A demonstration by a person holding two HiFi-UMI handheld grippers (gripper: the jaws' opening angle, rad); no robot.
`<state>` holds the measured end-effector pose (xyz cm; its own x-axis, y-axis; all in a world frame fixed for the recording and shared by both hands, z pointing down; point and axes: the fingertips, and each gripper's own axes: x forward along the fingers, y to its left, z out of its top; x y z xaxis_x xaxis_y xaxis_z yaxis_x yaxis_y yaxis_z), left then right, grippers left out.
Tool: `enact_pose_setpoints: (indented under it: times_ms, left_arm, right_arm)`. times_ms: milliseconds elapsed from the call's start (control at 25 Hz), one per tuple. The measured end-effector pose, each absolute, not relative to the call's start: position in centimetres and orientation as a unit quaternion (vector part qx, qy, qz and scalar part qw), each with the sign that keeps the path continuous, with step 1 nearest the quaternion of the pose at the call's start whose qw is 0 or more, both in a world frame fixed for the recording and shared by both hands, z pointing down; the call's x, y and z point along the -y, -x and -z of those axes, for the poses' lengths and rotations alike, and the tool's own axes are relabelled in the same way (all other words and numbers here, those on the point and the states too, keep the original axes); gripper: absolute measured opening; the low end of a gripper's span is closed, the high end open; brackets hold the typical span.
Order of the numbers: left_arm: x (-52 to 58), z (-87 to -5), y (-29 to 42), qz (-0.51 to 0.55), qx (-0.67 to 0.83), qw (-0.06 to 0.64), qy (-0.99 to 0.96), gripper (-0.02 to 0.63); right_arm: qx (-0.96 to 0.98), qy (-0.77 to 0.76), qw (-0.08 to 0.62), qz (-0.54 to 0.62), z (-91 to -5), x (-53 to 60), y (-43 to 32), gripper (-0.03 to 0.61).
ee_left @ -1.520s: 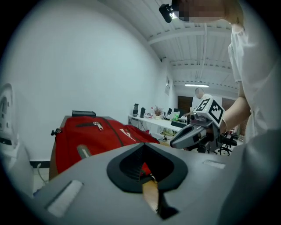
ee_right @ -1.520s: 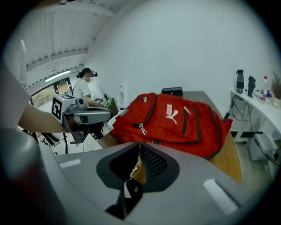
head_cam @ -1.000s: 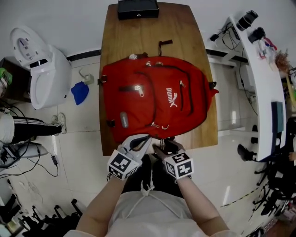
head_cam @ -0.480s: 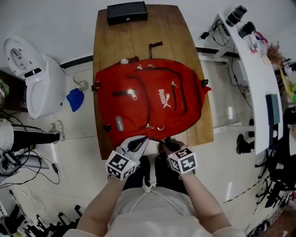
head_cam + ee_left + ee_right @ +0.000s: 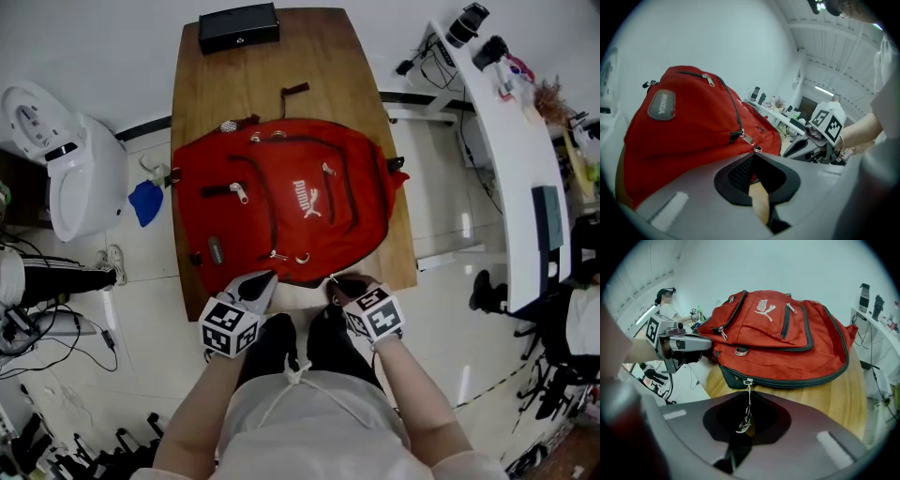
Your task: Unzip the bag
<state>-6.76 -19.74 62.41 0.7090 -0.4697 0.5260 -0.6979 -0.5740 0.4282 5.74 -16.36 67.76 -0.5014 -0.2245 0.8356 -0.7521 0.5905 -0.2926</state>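
Note:
A red backpack (image 5: 281, 197) lies flat on the wooden table (image 5: 309, 66), its bottom edge toward me. My right gripper (image 5: 339, 286) is at that near edge, shut on the metal zipper pull (image 5: 748, 404). The pull is stretched taut from the slider (image 5: 748, 381) on the dark main zipper into the right gripper (image 5: 740, 427). My left gripper (image 5: 258, 281) is at the bag's near left edge. Its jaws look shut on a bit of the red fabric (image 5: 752, 178). In the left gripper view the backpack (image 5: 689, 126) rises just ahead.
A black box (image 5: 238, 26) sits at the table's far end. A white appliance (image 5: 56, 159) and a blue object (image 5: 146, 202) are on the floor to the left. A white desk (image 5: 511, 141) with equipment runs along the right. The table's near edge is just under the grippers.
The right gripper's jaws have closed at the bag's near edge. Both grippers stay at that edge, and the bag sits further left in the head view.

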Motion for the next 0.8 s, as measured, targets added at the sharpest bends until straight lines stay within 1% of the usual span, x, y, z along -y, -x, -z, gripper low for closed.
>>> enact_pose_setpoints:
  times_ms: [80, 240, 320, 600, 800]
  left_arm:
    - [19.9, -63.0, 6.6, -0.192, 0.346, 0.332, -0.856, 0.006]
    - [20.1, -63.9, 6.6, -0.231, 0.370, 0.329, -0.837, 0.006]
    - [20.1, -64.3, 6.6, -0.239, 0.373, 0.340, -0.829, 0.006]
    - [19.9, -65.0, 6.1, -0.252, 0.363, 0.367, -0.819, 0.006]
    - [20.1, -65.1, 6.3, -0.256, 0.373, 0.371, -0.811, 0.006]
  right_arm:
    - [0.801, -0.297, 0.401, -0.330, -67.8, 16.6, -6.7, 0.025]
    - [0.802, -0.279, 0.426, -0.312, -67.9, 16.9, -8.3, 0.025]
    - [0.800, -0.276, 0.434, -0.309, -68.1, 17.2, -9.4, 0.025]
    - [0.795, -0.275, 0.436, -0.320, -68.2, 18.2, -13.2, 0.025]
    - [0.792, -0.276, 0.474, -0.267, -67.4, 20.5, -16.3, 0.025]
